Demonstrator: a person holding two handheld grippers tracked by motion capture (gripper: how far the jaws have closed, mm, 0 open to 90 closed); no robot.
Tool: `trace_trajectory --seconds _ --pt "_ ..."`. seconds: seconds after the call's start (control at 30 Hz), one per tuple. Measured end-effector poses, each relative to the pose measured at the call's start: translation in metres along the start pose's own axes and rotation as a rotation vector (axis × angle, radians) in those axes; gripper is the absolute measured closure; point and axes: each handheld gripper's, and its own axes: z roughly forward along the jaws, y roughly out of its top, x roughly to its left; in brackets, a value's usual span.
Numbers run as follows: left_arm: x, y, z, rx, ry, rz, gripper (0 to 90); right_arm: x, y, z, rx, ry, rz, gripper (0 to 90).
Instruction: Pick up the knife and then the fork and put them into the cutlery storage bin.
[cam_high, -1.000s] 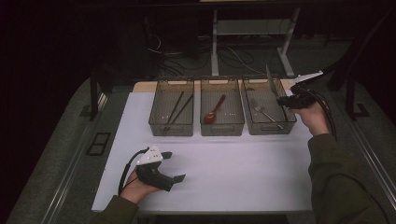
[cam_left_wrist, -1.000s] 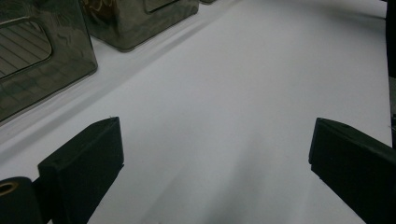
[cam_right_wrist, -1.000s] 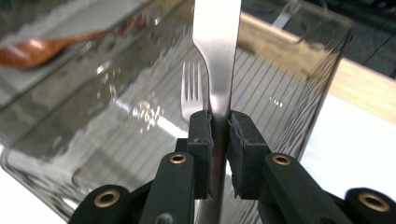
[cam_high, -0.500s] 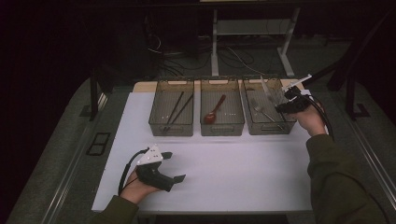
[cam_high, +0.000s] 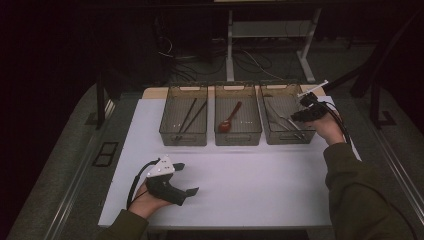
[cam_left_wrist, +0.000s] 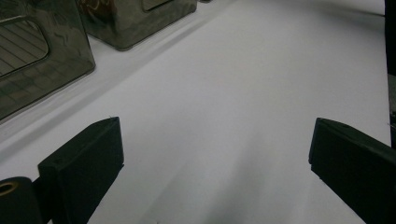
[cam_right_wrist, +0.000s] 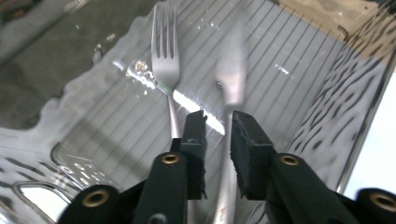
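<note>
**Fork placed in the right bin**

The right hand-held gripper (cam_right_wrist: 218, 122) hovers over the right bin (cam_high: 287, 137), jaws just opening, a small gap with nothing clamped. 2 forks (cam_right_wrist: 164, 60) lie inside. The left hand-held gripper (cam_high: 186, 179), jaws apart, rests on the tabletop (cam_high: 260, 190); sorting looks nearly done

No readable text

No lettering, label, brand, number or sign could be made out on anything in the pictures; every surface in view was too dark, blurred or plain.
</note>
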Motion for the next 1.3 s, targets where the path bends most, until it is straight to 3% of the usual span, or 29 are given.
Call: trace_trajectory --seconds 0.2,0.5,0.57,0.73,0.83,1.3 --pt "0.0 0.0 0.0 0.002 0.002 0.002 2.3 -0.001 -0.001 -0.007 -0.051 0.036 0.028 63.9" --pt "0.0 0.0 0.001 0.004 0.009 -0.003 2.3 -0.004 -0.008 -0.021 -0.163 0.136 0.112 46.1" --pt "0.0 0.0 0.001 0.004 0.011 -0.004 2.3 -0.003 -0.01 -0.023 -0.183 0.138 0.115 40.2" --pt "0.0 0.001 0.001 0.007 0.013 -0.005 2.3 0.001 -0.017 -0.03 -0.238 0.156 0.128 36.3" --pt "0.0 0.001 0.002 0.004 0.014 -0.006 2.3 0.005 -0.021 -0.034 -0.255 0.175 0.12 34.7" --pt "0.0 0.0 0.001 0.013 0.01 0.004 2.5 0.032 -0.042 -0.052 -0.334 0.172 0.069 28.5"
